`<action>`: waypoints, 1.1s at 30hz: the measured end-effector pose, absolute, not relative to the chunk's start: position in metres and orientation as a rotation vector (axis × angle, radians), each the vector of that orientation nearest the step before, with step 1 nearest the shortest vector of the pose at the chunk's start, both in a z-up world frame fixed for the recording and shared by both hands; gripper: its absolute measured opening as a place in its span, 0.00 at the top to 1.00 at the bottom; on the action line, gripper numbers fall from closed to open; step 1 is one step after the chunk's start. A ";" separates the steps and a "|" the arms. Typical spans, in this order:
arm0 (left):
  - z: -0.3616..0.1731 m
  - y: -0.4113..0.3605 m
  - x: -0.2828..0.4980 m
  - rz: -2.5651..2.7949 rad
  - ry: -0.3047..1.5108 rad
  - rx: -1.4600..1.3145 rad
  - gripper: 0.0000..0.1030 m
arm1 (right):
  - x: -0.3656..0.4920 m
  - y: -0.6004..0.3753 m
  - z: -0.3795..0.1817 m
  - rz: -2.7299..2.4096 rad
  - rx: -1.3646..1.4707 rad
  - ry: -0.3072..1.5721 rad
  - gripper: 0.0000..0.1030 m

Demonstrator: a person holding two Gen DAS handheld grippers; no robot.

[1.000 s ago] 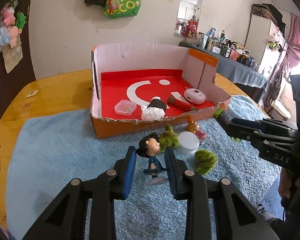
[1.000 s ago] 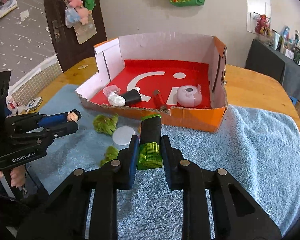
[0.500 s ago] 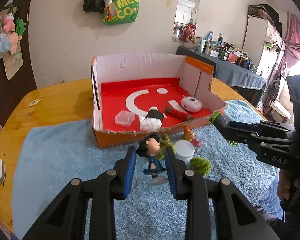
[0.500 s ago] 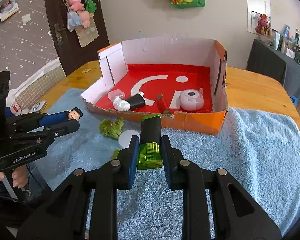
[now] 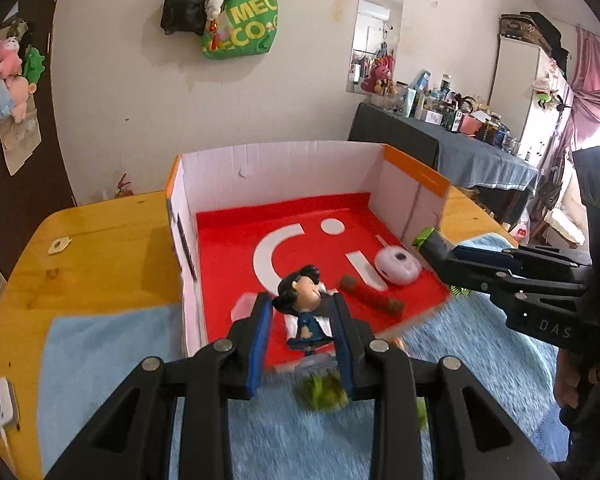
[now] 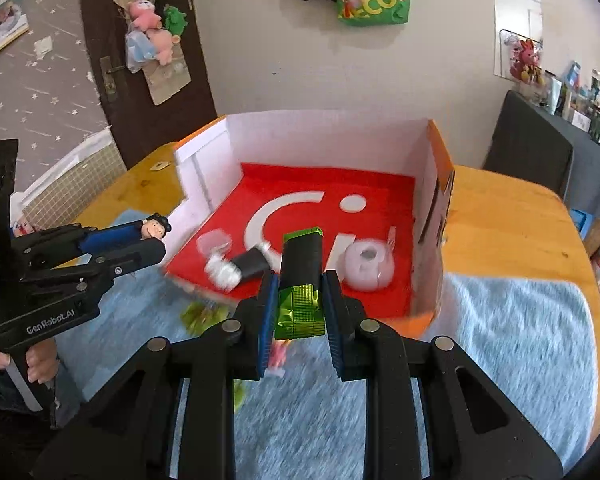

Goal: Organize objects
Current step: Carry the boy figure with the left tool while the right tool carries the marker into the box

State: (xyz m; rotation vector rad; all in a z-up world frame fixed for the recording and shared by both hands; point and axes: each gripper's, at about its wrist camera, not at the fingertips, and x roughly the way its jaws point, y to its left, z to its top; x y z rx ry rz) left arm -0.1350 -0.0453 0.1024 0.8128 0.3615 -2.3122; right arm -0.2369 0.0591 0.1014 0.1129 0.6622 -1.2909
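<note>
Now the left gripper [image 5: 302, 328] pinches a dark-haired figurine [image 5: 305, 312] over the near edge of the red-floored cardboard box [image 5: 284, 168], while the right gripper [image 6: 298, 312] clamps a green-and-black block [image 6: 300, 280] above that box's front wall, both held clear of the blue towel [image 6: 520, 344] on the tabletop [image 5: 100, 248].

1. We could not make out the green things [image 5: 320, 394] on the blue towel [image 5: 112, 352] at six o'clock of the left wrist view; motion blur smeared them.
2. The figurine [image 5: 306, 308] hid part of the white item behind it in the box [image 5: 284, 168].
3. In the right wrist view a pink toy [image 6: 278, 354] sat half covered under the right gripper's fingers [image 6: 265, 320], blurred.
4. The hand [image 6: 40, 364] at nine o'clock was cut by the edge.
</note>
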 end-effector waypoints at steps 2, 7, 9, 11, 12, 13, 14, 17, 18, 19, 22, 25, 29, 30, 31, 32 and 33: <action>0.103 -0.055 -0.142 -2.305 0.357 0.825 0.70 | -0.237 0.044 0.106 -1.295 0.129 0.669 0.79; 0.098 -0.084 -0.164 -2.300 0.393 0.896 0.70 | -0.236 0.002 0.113 -1.286 0.185 0.714 0.79; 0.093 -0.095 -0.172 -2.298 0.420 0.928 0.70 | -0.236 -0.013 0.113 -1.286 0.209 0.734 0.79; 0.088 -0.103 -0.179 -2.291 0.438 0.958 0.70 | -0.237 -0.029 0.112 -1.287 0.246 0.757 0.79; 0.085 -0.107 -0.182 -2.285 0.445 0.977 0.70 | -0.238 -0.035 0.112 -1.288 0.260 0.768 0.79; 0.083 -0.109 -0.184 -2.282 0.448 0.989 0.70 | -0.238 -0.040 0.111 -1.288 0.271 0.782 0.79; 0.080 -0.113 -0.188 -2.279 0.453 1.005 0.70 | -0.238 -0.045 0.110 -1.289 0.280 0.793 0.79; 0.073 -0.119 -0.194 -2.270 0.477 1.038 0.70 | -0.241 -0.058 0.107 -1.288 0.318 0.822 0.79; 0.069 -0.122 -0.196 -2.265 0.490 1.047 0.70 | -0.242 -0.063 0.105 -1.282 0.337 0.830 0.79; 0.067 -0.125 -0.197 -2.259 0.499 1.054 0.70 | -0.242 -0.066 0.104 -1.283 0.346 0.836 0.79; 0.059 -0.132 -0.202 -2.240 0.524 1.076 0.70 | -0.241 -0.077 0.099 -1.287 0.374 0.868 0.79; 0.054 -0.137 -0.204 -2.238 0.548 1.087 0.70 | -0.238 -0.082 0.096 -1.287 0.384 0.900 0.79; 0.049 -0.142 -0.205 -2.222 0.576 1.099 0.70 | -0.235 -0.086 0.091 -1.310 0.387 0.931 0.79; 0.048 -0.143 -0.205 -2.220 0.587 1.102 0.70 | -0.235 -0.086 0.090 -1.312 0.390 0.936 0.79; 0.047 -0.145 -0.205 -2.219 0.600 1.104 0.70 | -0.235 -0.087 0.090 -1.314 0.391 0.941 0.79; 0.046 -0.147 -0.205 -2.216 0.612 1.106 0.70 | -0.235 -0.088 0.090 -1.317 0.390 0.943 0.79; 0.045 -0.148 -0.205 -2.213 0.621 1.108 0.70 | -0.235 -0.088 0.089 -1.317 0.395 0.946 0.79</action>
